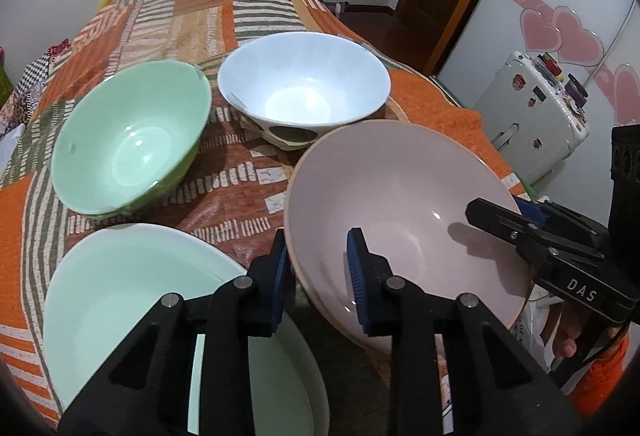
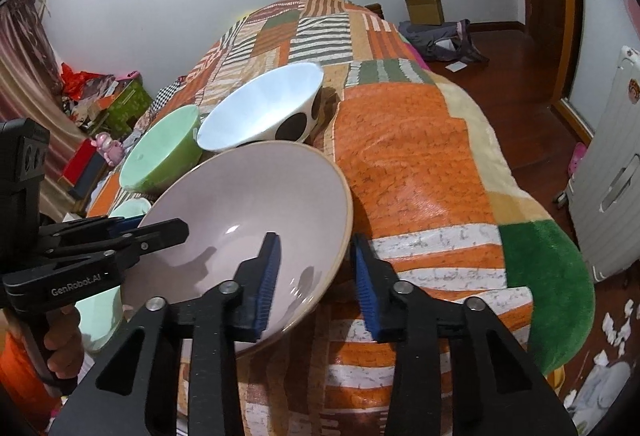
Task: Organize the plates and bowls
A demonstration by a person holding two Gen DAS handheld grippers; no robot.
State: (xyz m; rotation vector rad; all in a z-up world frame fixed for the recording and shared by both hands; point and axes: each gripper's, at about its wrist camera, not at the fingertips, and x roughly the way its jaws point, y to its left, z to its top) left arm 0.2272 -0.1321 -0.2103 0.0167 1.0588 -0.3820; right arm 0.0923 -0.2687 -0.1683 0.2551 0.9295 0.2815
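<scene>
A pink bowl [image 1: 400, 203] [image 2: 248, 203] sits tilted on the patterned blanket [image 1: 248, 195]. My left gripper [image 1: 318, 272] is open and straddles the bowl's left rim, one finger inside and one outside. My right gripper [image 2: 314, 284] is open and straddles the bowl's right rim the same way. The pads do not press the rim. A pale mint plate [image 1: 132, 300] lies left of the pink bowl. A green bowl [image 1: 132, 139] [image 2: 164, 151] and a white spotted bowl [image 1: 304, 79] [image 2: 264, 107] stand behind.
The blanket covers a bed [image 2: 420, 155] that drops off at the right. A white suitcase [image 1: 532, 107] stands on the floor to the right. Clutter and boxes [image 2: 100, 103] lie at the far left.
</scene>
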